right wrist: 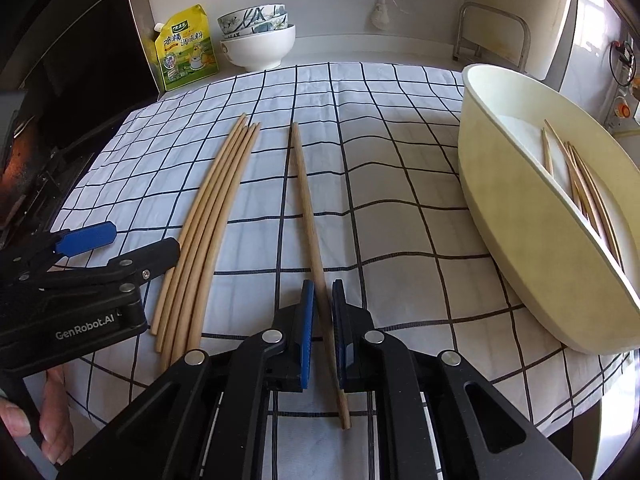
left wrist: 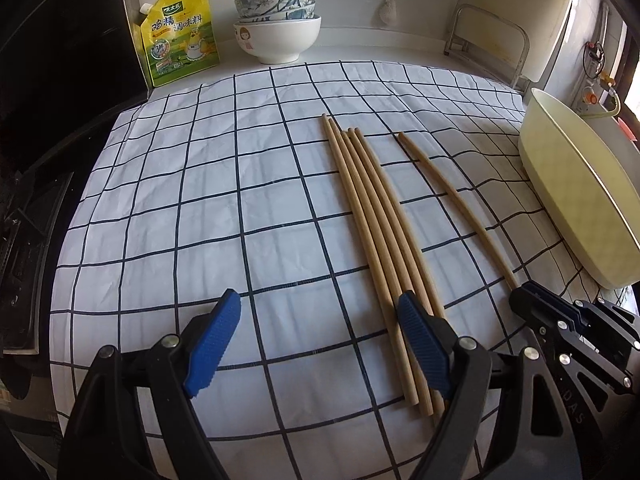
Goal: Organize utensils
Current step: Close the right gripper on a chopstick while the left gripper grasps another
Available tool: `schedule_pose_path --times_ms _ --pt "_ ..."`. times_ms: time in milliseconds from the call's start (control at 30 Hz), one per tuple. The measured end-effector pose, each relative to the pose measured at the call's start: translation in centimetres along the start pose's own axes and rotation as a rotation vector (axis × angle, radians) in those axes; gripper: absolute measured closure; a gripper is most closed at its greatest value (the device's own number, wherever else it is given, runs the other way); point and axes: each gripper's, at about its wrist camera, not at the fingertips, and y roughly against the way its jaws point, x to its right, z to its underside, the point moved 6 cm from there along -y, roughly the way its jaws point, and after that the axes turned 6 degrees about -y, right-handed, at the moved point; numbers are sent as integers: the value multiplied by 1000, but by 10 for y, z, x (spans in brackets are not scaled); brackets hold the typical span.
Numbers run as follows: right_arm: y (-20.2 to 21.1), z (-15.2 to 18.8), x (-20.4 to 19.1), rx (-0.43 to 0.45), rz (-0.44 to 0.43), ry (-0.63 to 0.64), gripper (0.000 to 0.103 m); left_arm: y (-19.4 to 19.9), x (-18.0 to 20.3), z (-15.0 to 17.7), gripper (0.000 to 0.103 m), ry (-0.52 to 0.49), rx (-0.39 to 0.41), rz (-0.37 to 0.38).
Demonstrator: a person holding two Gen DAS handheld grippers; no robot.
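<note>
- Checked cloth (right wrist: 400, 216): white w/ dark grid, creased, spread over counter as work surface.
- Oval tub (right wrist: 520, 248): cream, smooth matte wall, at right edge of cloth; prob. the collecting bin, several chopsticks already lying inside.
- Bundle of four chopsticks (left wrist: 372, 216): pale wood, round, tapered; side by side, touching, mid-cloth, not yet binned.
- Single chopstick (right wrist: 308, 216): same wood, apart from bundle, between it and tub.
- Right gripper (right wrist: 322, 320): blue ribbed pads clenched on single chopstick near thick end, likely for lift into tub.
- Left gripper (left wrist: 316, 328): spread wide, grasping nothing; right pad above bundle's near ends.
</note>
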Motion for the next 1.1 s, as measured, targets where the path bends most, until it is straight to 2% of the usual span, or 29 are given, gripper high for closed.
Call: schedule_pose_path --times_ms 100,400,700,933,1000,1100 --pt "1 -2 0 9 -5 -1 85 -1 -2 1 18 6 5 -4" --pt "0 -5 -3 15 -9 15 77 -1 -9 5 16 15 -3 -23" --pt "-2 -8 -1 16 -9 9 74 -4 -5 6 16 -8 -3 -63" --pt "-6 -11 0 15 -6 13 74 -12 -12 -5 16 14 -11 -60" --pt "-9 -12 -3 11 -2 29 67 -15 -14 -8 16 23 -16 -58" --pt "-12 -17 -7 16 14 53 64 -19 -18 -12 16 37 -13 -58"
